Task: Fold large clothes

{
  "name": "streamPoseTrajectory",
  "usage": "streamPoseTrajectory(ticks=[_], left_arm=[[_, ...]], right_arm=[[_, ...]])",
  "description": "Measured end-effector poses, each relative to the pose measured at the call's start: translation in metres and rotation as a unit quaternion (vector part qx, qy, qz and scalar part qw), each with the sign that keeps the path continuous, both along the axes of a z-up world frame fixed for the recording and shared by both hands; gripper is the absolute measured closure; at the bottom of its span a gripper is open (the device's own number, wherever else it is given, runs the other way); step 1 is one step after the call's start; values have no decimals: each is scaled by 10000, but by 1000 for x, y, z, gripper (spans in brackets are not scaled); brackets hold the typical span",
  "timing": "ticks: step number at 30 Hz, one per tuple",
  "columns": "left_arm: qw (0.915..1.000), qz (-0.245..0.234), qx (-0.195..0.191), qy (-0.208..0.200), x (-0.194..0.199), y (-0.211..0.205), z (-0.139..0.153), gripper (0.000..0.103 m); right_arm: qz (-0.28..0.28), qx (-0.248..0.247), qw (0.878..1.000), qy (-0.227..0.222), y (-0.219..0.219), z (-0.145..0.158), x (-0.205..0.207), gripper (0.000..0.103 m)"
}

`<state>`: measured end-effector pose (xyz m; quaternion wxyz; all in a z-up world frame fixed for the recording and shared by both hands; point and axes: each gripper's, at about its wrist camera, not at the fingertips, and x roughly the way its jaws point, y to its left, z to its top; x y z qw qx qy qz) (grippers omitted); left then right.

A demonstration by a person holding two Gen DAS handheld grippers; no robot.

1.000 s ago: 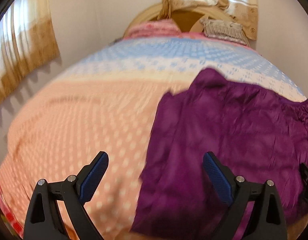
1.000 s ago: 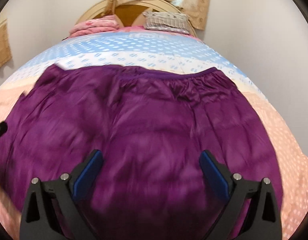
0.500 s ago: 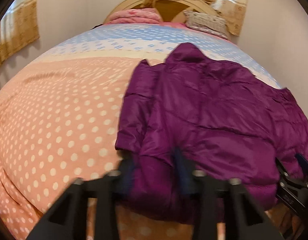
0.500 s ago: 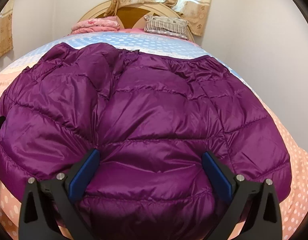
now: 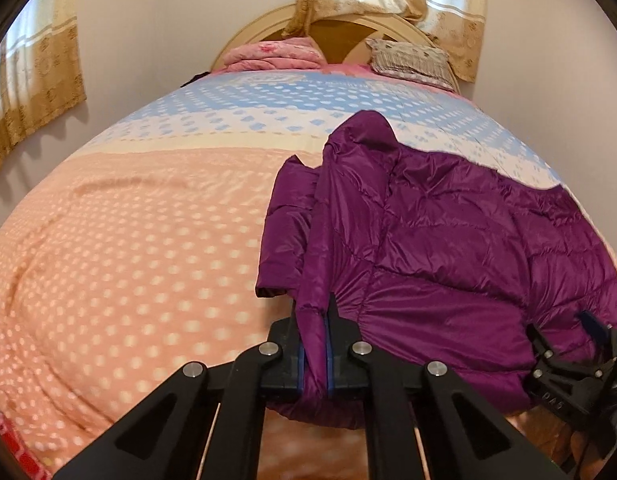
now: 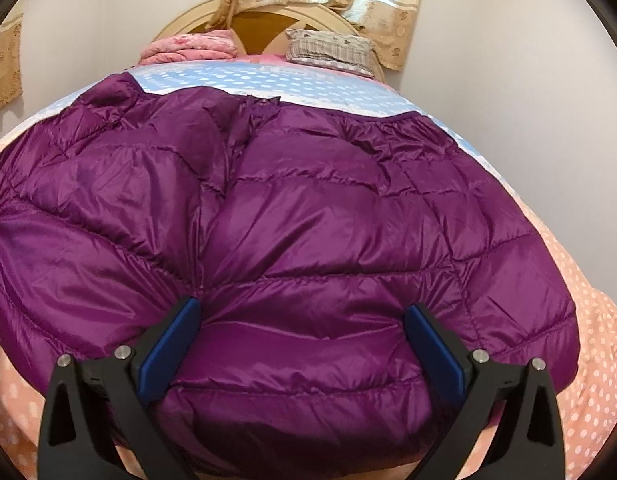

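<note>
A purple quilted puffer jacket (image 5: 448,248) lies spread on the bed, its near hem toward me; it fills the right wrist view (image 6: 292,216). My left gripper (image 5: 313,320) is shut on the jacket's near left edge, a fold of purple fabric pinched between its blue pads. My right gripper (image 6: 302,316) is open, its fingers straddling the jacket's near hem with fabric bulging between them. The right gripper also shows at the right edge of the left wrist view (image 5: 580,364).
The bed has a peach dotted cover (image 5: 120,264) turning white and blue farther back. A pink folded blanket (image 5: 272,54) and a striped pillow (image 5: 408,58) lie at the headboard. Curtains hang on the left wall (image 5: 32,80) and behind the headboard.
My left gripper moved onto the jacket's left edge and closed on it. My right gripper came lower and closer to the near hem, staying open.
</note>
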<state>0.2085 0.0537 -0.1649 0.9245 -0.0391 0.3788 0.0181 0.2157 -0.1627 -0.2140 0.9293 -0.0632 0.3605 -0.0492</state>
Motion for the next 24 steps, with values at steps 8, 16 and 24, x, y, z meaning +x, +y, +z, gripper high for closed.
streamPoseTrajectory(ticks=[8,16,24], left_arm=[[9973,147,472,-542,-17,18,65,98],[9824,-843,992,-1339,-34,-76,118,99],[9415,-2495,1519,-1679,-40,-230,109,99]], right_arm=[[1152,566,9917,-122,21,30,-21,1],[133,675,9959,-590,-113,66,-50,0],[-1764,561,9818,-433,-259,43,-73,0]])
